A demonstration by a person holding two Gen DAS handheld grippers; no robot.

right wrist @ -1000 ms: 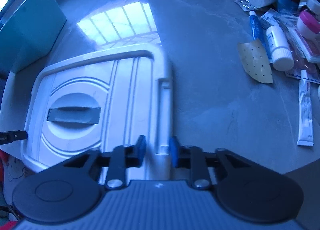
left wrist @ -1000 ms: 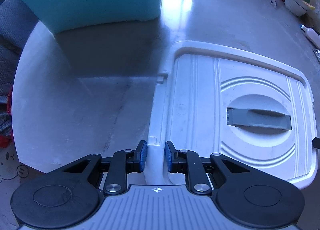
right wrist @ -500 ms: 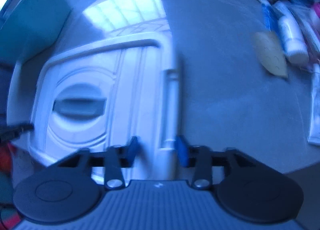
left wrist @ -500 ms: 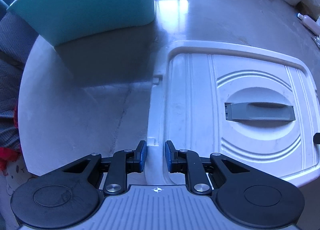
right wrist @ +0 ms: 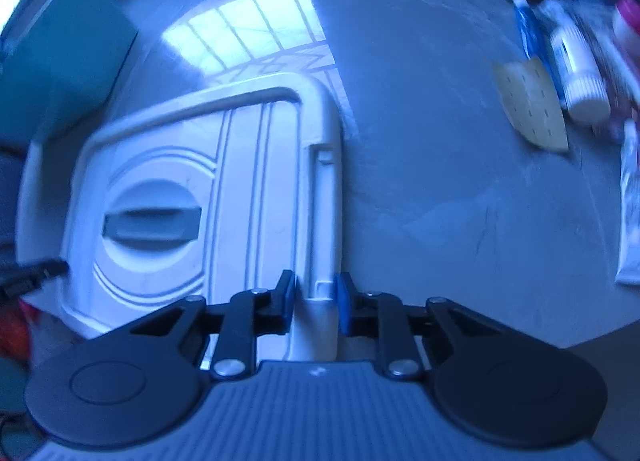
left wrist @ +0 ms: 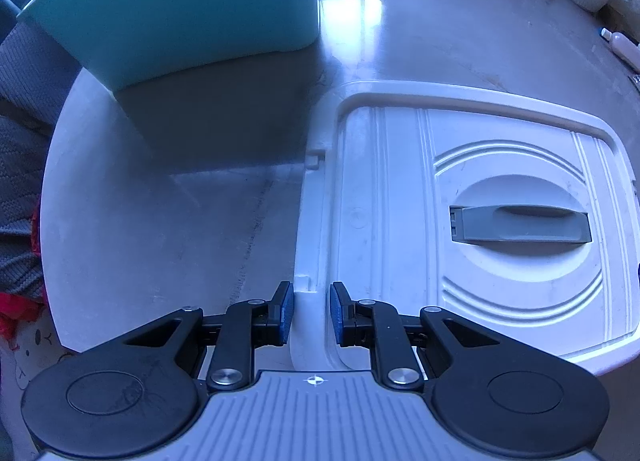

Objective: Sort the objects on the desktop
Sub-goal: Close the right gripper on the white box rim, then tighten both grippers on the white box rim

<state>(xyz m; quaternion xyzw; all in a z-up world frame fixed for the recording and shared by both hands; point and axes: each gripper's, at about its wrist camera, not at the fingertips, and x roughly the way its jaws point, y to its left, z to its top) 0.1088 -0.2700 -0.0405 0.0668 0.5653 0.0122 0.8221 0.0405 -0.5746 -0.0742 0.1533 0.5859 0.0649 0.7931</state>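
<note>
Left wrist view: your left tool [left wrist: 310,311] pinches the white lid's [left wrist: 400,197] rim on the bench [left wrist: 160,221]. Your right tool [right wrist: 316,301] is closing on the opposite rim; uneven lifting could twist it free.

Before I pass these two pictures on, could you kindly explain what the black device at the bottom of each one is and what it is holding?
Each is a hand-held gripper with a camera looking along its two fingers; there is no robot arm. In the left view, the left gripper straddles one edge of a white lid with a grey handle, lying on a grey table near a teal box. In the blurred right view, the right gripper is closing on the lid's opposite edge, which sits between its jaws. Tubes and bottles lie farther along the table.
</note>
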